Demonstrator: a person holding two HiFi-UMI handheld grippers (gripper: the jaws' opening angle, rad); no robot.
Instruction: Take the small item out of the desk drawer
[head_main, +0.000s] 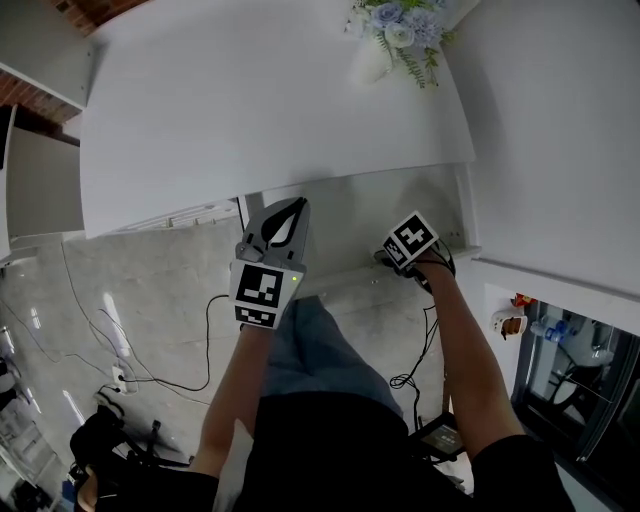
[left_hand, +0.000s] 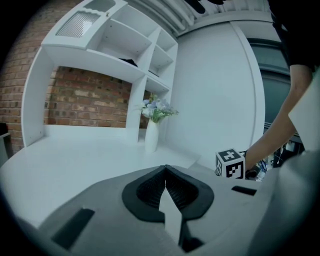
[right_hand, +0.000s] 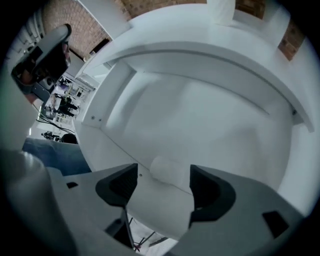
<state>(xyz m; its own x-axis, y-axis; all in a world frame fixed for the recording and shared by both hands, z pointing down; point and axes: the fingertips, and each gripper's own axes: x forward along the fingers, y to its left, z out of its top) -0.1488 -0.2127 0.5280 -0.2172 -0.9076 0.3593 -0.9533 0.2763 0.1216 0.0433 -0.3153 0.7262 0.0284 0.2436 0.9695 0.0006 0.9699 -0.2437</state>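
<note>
Tongs on the right (right_hand: 160, 187) are hovering wide over the small item (right_hand: 169, 170) in the drawer (right_hand: 210, 115) to straddle it, left tongs (left_hand: 166, 175) hanging shut, empty.

You've got a brick wall (left_hand: 85, 102) behind white shelves (left_hand: 100, 60), a flower vase (left_hand: 151, 137) on top, and cables (head_main: 208, 340) across your glossy floor (head_main: 150, 270).

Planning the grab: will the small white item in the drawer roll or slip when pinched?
The small white item looks rounded, so it may roll on the flat drawer. It seems smooth, so it might slip, though the right gripper's ribbed pads should help.
</note>
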